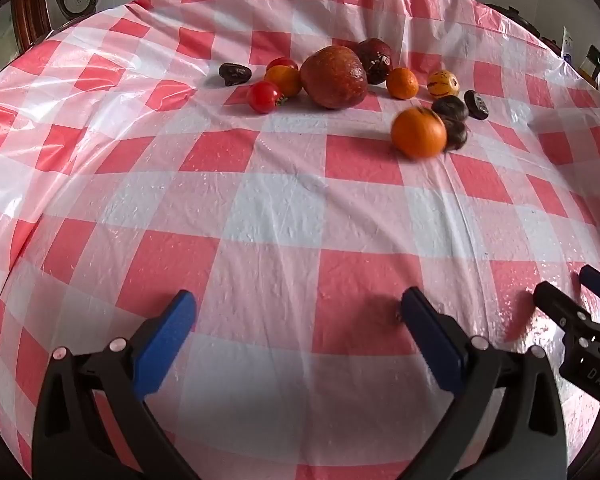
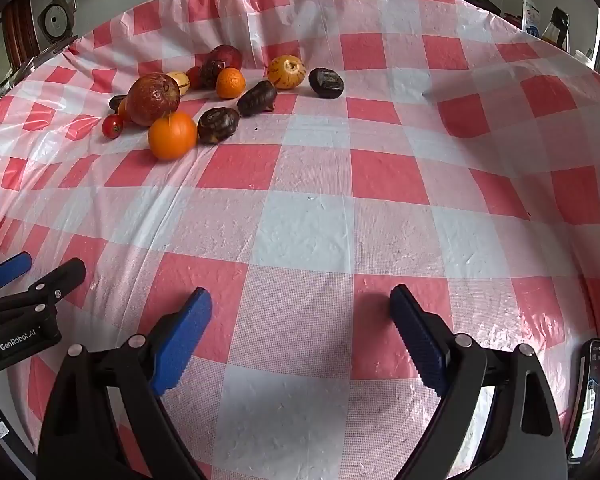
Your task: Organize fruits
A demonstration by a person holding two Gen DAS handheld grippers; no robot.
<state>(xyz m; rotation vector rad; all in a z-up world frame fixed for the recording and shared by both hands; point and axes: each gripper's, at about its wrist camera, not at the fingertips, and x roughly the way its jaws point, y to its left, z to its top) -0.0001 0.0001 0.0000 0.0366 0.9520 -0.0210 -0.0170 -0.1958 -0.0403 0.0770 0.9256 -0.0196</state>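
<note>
Red-and-white checked tablecloth (image 1: pixel 292 208), orange mandarin (image 1: pixel 419 132).

Right gripper (image 2: pixel 300 304) jaws stand wide, empty, above the checked tablecloth (image 2: pixel 308 232). Fruits (image 2: pixel 172 136) cluster far left. Left gripper (image 2: pixel 46 266) enters at left edge.

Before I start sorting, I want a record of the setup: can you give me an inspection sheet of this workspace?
Surface: table under a red-and-white checked plastic cloth, wrinkled; near half bare.
Job's things: fruit lies loose in one cluster at the far side: big orange, small orange, large reddish fruit, cherry tomato, yellow striped fruit, dark purple fruits.
Clutter: a phone-like device at the near right edge.
Grippers: left gripper and right gripper both open, holding nothing, side by side over the bare cloth.
Cables: nothing seen.
Surroundings: a round appliance and bottles beyond the table.
</note>
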